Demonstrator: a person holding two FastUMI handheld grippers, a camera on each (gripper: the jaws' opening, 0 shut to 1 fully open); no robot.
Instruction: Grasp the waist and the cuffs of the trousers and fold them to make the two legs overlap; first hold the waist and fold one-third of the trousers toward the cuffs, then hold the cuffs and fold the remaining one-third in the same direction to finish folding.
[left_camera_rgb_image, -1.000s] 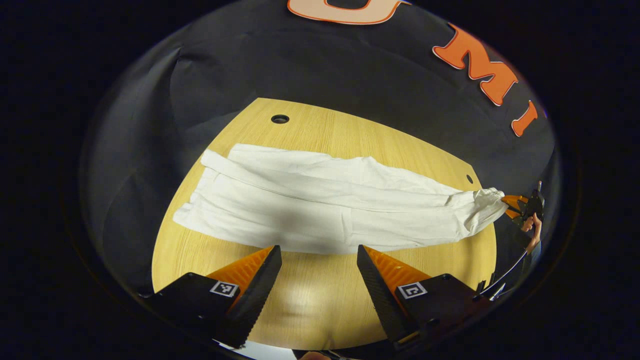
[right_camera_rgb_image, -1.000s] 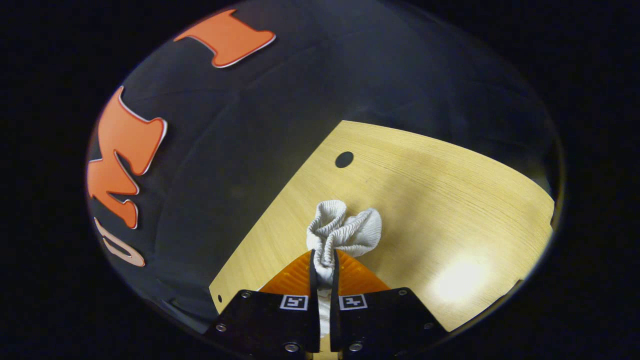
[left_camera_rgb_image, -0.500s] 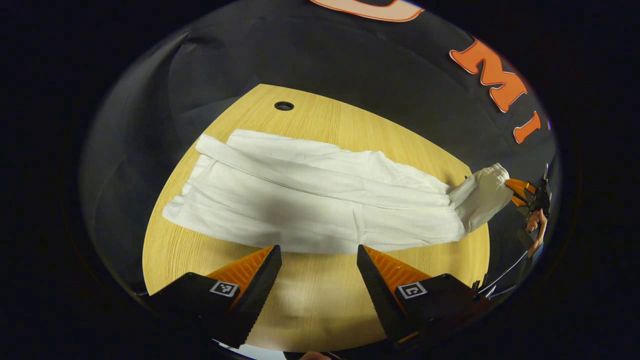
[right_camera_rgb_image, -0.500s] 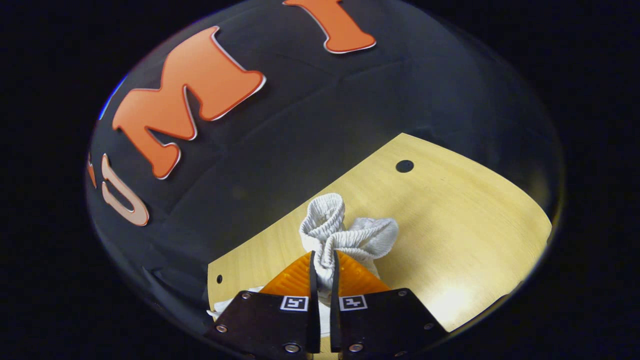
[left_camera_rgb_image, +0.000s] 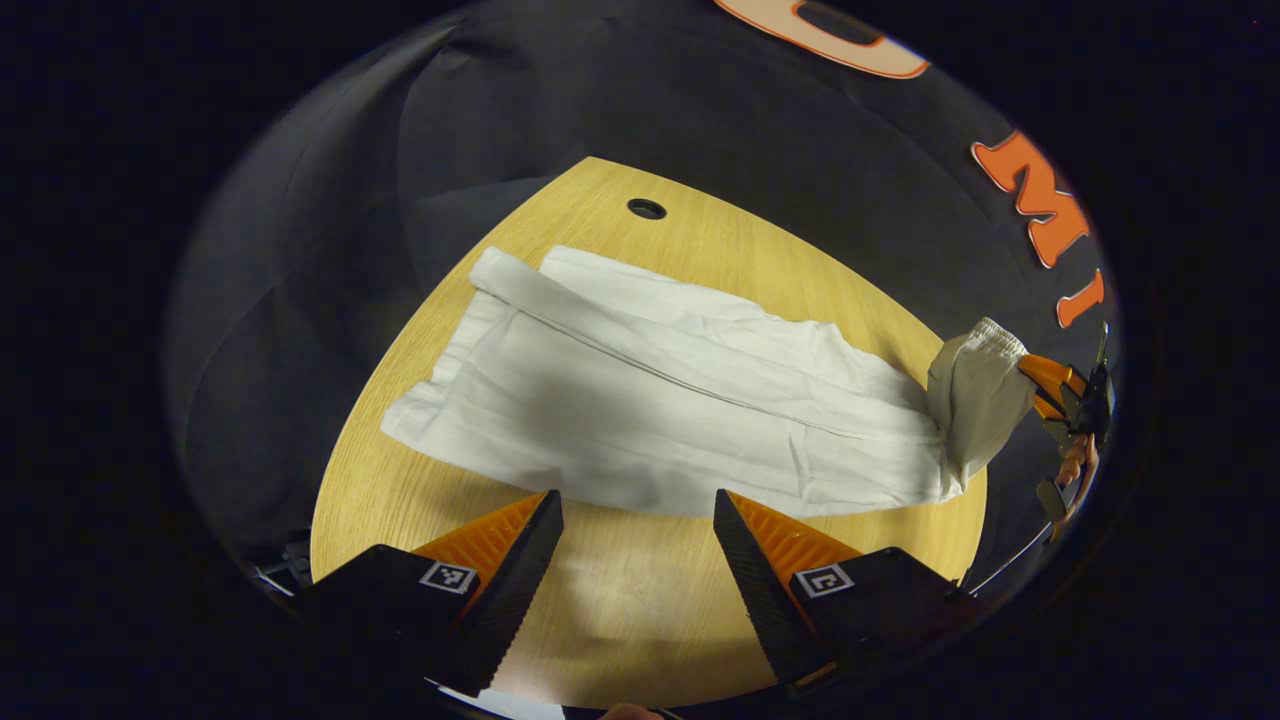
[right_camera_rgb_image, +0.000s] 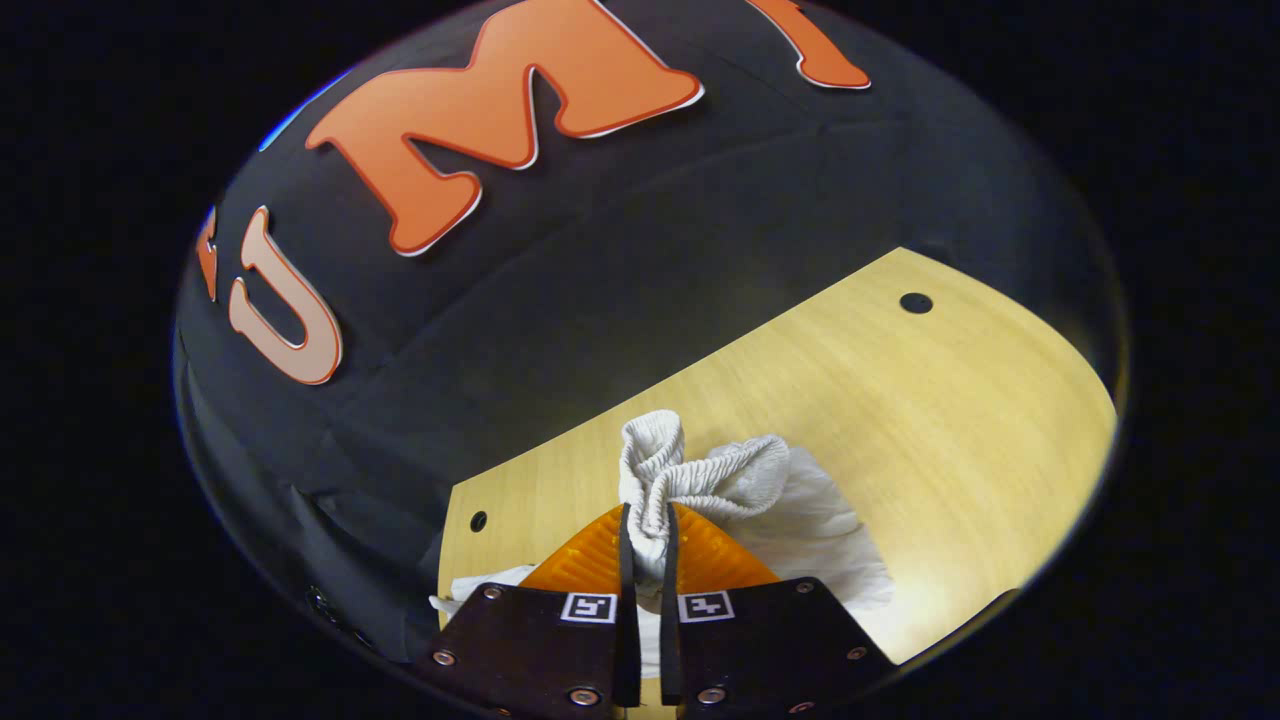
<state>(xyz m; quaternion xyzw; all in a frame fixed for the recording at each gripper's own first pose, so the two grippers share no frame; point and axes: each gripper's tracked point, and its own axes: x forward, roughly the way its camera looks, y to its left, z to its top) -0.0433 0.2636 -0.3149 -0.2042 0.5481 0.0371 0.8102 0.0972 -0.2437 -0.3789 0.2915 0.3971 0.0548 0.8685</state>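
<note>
White trousers (left_camera_rgb_image: 660, 400) lie lengthwise on the wooden table (left_camera_rgb_image: 640, 610), the two legs laid one over the other. Their cuffs (left_camera_rgb_image: 430, 400) rest flat at the far left. At the right end, the ribbed elastic waist (left_camera_rgb_image: 980, 370) is raised off the table, pinched by my right gripper (left_camera_rgb_image: 1045, 385). In the right gripper view that gripper (right_camera_rgb_image: 641, 515) is shut on the bunched waistband (right_camera_rgb_image: 700, 475), with cloth hanging below it. My left gripper (left_camera_rgb_image: 638, 500) is open just before the near edge of the trousers, touching nothing.
The table (right_camera_rgb_image: 950, 400) has a round hole (left_camera_rgb_image: 646, 208) beyond the cuffs, another round hole (right_camera_rgb_image: 915, 302) near its far corner and a small hole (right_camera_rgb_image: 478, 521) by its edge. A hand (left_camera_rgb_image: 1075, 465) holds the right gripper. Black cloth walls surround the table.
My right gripper has lifted the waist end higher off the table and swung round, so more trouser cloth hangs under it. My left gripper stays open and has shifted slightly.
</note>
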